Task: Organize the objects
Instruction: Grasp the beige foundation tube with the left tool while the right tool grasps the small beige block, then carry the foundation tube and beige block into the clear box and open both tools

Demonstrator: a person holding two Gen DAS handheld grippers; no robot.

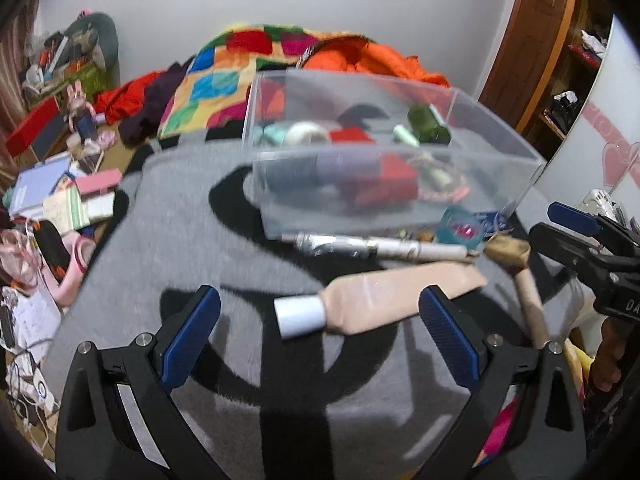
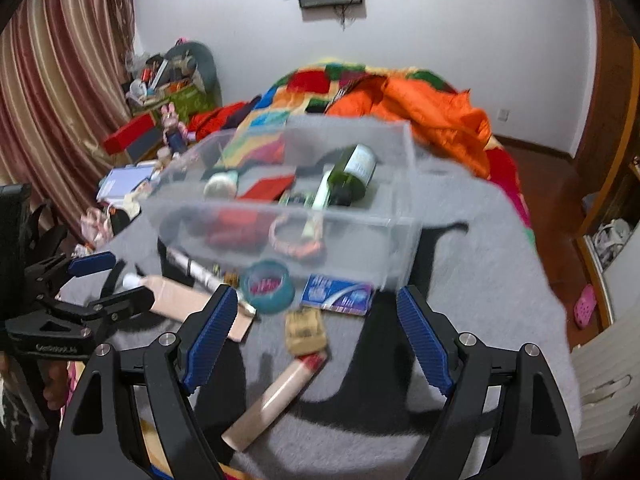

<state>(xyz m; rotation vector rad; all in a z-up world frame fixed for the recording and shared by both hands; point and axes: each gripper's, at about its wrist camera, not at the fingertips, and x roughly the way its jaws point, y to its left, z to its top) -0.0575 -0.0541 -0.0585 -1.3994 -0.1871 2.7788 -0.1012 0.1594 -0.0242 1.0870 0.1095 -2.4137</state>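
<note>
1. A clear bin (image 1: 400, 184) is seen on a grey blanket (image 1: 168, 248) on the bed, already part-filled: green bottle (image 2: 352, 176), red box (image 2: 268, 189), other bits too blurred to name.
2. Loose items are left on the blanket in front of the bin: beige tube (image 1: 384, 298), white pen-like stick (image 1: 380, 246), brush (image 2: 280, 376), teal tape roll (image 2: 266, 286), blue packet (image 2: 338, 295).
3. Left gripper (image 1: 320, 316): jaws wide open, nothing held, tube cap lying between them.
4. Right gripper (image 2: 318, 336): jaws wide open, nothing held, brush head between them.
5. Step judged: approach to pick, tube for left, brush for right.
6. Next move calls for: descent to the blanket, jaws closed across the narrow axis, lift, release over the bin. The soft tube may be squeezed; light grip near the cap is advised.
</note>
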